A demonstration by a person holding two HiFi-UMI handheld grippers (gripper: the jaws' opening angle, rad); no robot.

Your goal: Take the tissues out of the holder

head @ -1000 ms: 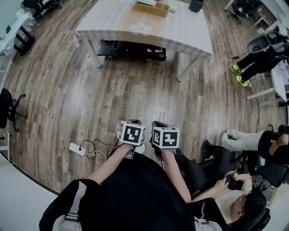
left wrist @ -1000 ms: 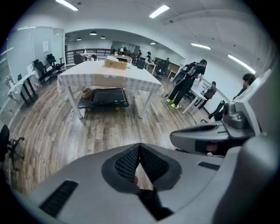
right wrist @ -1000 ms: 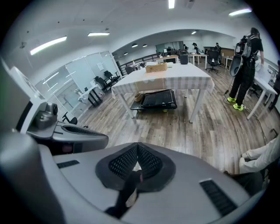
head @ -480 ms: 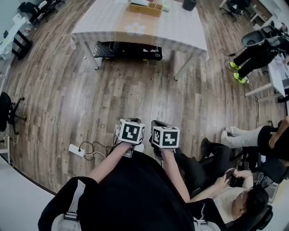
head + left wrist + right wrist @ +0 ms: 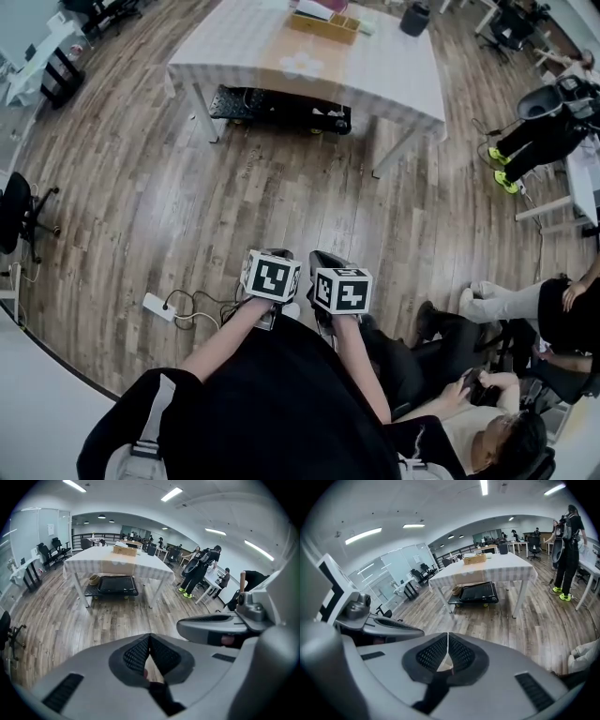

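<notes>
1. Head view: The holder [image 5: 323, 25] is a small wooden box on the worktop [image 5: 394, 66], far up at 12 o'clock. The left tongs [image 5: 271, 255] and the right tongs [image 5: 328, 258] hang side by side near the middle, a bit toward 6 o'clock. They are over bare floor [image 5: 187, 187], well apart from the worktop. Some people [image 5: 562, 314] sit at 4 o'clock.

2. Left gripper view: The left tongs [image 5: 149, 636] are clenched tip to tip, with nothing in them. The holder [image 5: 124, 550] is tiny and far off at 11 o'clock, on top of the worktop. A black cart [image 5: 112, 584] is parked under the worktop.

3. Right gripper view: The right tongs [image 5: 448, 634] are clenched too, and they are empty. The holder [image 5: 475, 559] sits far away at 1 o'clock, on the worktop.

4. How far along: I think the job has not started. No tissue is in either tongs. The tissues are too small to make out from here, so I cannot tell how many are in the holder. Everything is left to do: go to the worktop, open the tongs, grab the tissues and pull them out of the holder.
</notes>
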